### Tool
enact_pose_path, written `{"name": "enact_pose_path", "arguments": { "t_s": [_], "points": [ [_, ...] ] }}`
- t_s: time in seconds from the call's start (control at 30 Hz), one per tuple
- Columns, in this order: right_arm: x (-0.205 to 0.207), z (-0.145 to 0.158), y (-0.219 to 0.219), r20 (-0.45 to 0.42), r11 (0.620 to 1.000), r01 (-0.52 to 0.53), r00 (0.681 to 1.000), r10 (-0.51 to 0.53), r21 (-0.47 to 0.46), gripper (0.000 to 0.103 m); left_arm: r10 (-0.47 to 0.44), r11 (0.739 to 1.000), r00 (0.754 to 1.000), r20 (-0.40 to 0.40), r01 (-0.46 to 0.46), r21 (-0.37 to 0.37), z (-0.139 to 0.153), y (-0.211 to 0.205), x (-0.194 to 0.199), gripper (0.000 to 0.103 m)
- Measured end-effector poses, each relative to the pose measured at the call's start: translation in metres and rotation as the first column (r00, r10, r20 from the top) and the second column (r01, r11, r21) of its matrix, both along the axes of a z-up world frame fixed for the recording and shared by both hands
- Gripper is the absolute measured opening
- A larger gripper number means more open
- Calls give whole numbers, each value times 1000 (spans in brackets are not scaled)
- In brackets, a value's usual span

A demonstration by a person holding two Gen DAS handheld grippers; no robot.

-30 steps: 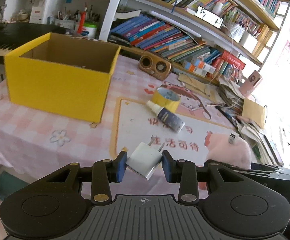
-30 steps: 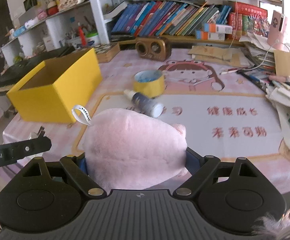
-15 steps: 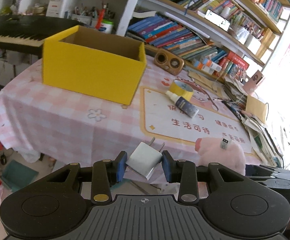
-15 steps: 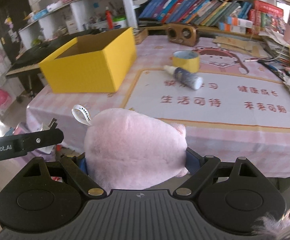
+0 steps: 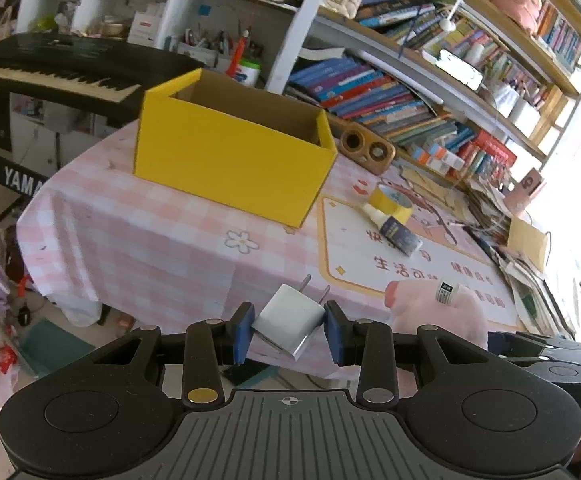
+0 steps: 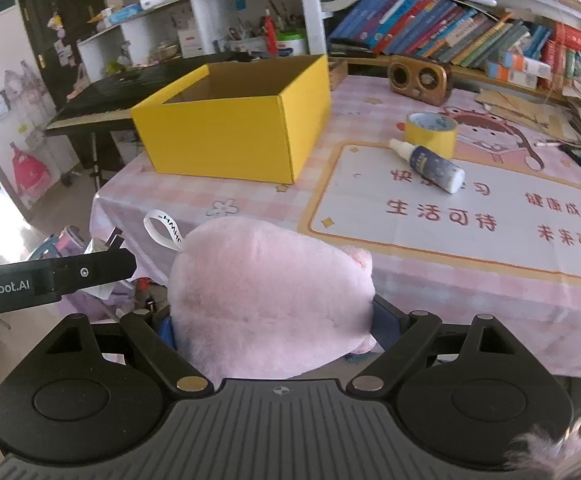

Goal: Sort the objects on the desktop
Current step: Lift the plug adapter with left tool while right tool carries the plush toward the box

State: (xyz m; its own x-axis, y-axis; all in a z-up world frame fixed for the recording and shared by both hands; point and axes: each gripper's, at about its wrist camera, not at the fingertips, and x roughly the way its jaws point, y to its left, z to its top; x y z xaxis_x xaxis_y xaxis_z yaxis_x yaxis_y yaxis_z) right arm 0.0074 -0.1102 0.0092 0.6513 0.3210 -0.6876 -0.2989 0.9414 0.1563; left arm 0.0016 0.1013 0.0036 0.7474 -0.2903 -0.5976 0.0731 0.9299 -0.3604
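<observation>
Left gripper [image 5: 289, 330] jaws clamped on white charger plug [image 5: 290, 322], off the desk [image 5: 150, 240] edge, in front of yellow box [image 5: 230, 164]. Right gripper [image 6: 274, 326] jaws clamped on pink plush toy [image 6: 266, 296], front-right of the box. Tape roll [image 6: 430, 130] and small bottle [image 6: 430, 164] lie right of the box.

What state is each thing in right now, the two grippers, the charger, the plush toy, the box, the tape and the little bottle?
Left gripper: shut on the white charger.
White charger: held tilted, prongs up.
Right gripper: shut on the pink plush toy.
Pink plush toy: held off the table.
Yellow box: open, upright.
Tape roll: lying flat.
Small bottle: lying on its side, capped.
</observation>
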Motion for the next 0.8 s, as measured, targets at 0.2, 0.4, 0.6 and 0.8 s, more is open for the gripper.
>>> {"name": "enact_pose_path", "arguments": {
  "t_s": [0.2,0.4,0.6,0.8],
  "points": [
    [1,3,11,17,999,-39,999,39,-3,87,21,1000,1000,10,-21,1,2,9,-3,36],
    [4,5,21,20,998,-69,997,69,-5,87,35,999,999,14,-35,2,3,15,-2,36],
    [7,4,23,10,997,-75,997,75,-1,87,36,999,999,13,-36,-1,4,16,0,36],
    [13,5,24,13,996,-84,996,84,-7,87,44,999,999,8,-44,-9,4,14,7,36]
  ]
}}
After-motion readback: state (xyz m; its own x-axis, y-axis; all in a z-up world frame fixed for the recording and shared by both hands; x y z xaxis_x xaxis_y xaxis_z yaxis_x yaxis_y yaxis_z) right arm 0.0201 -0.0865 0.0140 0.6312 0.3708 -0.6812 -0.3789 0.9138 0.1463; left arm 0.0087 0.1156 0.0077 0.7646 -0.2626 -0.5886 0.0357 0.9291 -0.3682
